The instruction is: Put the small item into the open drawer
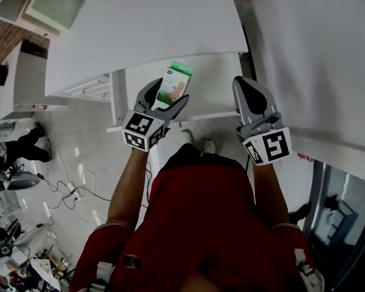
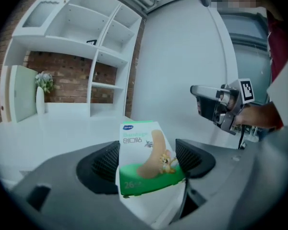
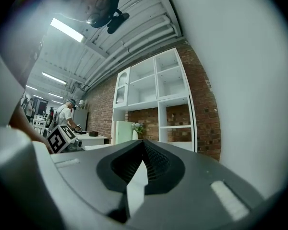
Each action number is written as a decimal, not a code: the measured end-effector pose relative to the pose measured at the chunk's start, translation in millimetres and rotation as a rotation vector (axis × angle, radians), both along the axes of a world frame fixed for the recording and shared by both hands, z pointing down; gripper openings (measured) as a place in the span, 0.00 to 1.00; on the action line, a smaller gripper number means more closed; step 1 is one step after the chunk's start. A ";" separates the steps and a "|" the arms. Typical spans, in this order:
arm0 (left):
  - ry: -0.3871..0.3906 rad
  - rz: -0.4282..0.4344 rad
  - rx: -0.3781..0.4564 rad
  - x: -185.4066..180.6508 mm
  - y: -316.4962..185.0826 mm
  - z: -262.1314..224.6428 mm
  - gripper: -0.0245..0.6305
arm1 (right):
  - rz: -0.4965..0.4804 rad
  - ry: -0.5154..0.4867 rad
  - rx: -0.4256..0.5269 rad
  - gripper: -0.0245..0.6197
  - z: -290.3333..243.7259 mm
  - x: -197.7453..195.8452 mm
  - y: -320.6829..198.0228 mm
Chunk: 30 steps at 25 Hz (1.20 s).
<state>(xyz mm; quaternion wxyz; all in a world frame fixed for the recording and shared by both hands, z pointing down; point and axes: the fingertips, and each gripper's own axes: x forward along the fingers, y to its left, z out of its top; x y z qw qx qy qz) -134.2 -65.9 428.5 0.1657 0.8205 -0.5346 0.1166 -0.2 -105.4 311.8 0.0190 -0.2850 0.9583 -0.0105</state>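
The left hand-held gripper [image 1: 169, 93] pinches the plaster box [image 2: 146, 152] by its narrow sides. It looks light, thin-walled and crushable. At three o'clock, the right hand-held gripper [image 1: 250, 93] is pressed together, empty.

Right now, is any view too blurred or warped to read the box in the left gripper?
Left gripper view: bandage box sharp, shelves bowed. Head view: even light, box small but clear. Right gripper view: heavy fisheye, bright ceiling light, no box.

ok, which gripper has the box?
The left gripper: its jaws clamp the green-and-white bandage box. The right gripper is shut on nothing.
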 end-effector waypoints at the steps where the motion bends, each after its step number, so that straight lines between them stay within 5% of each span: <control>1: -0.001 0.014 -0.017 0.7 -4.3 7.5 0.60 | 0.008 0.005 -0.004 0.06 2.3 -0.1 -2.7; 15: -0.011 0.128 -0.260 -1.0 -58.7 128.8 0.60 | 0.101 0.080 -0.077 0.06 39.5 -3.2 -31.7; 30: -0.129 0.103 -0.427 -2.1 -97.5 221.8 0.60 | 0.173 0.130 -0.138 0.06 67.2 9.2 -46.6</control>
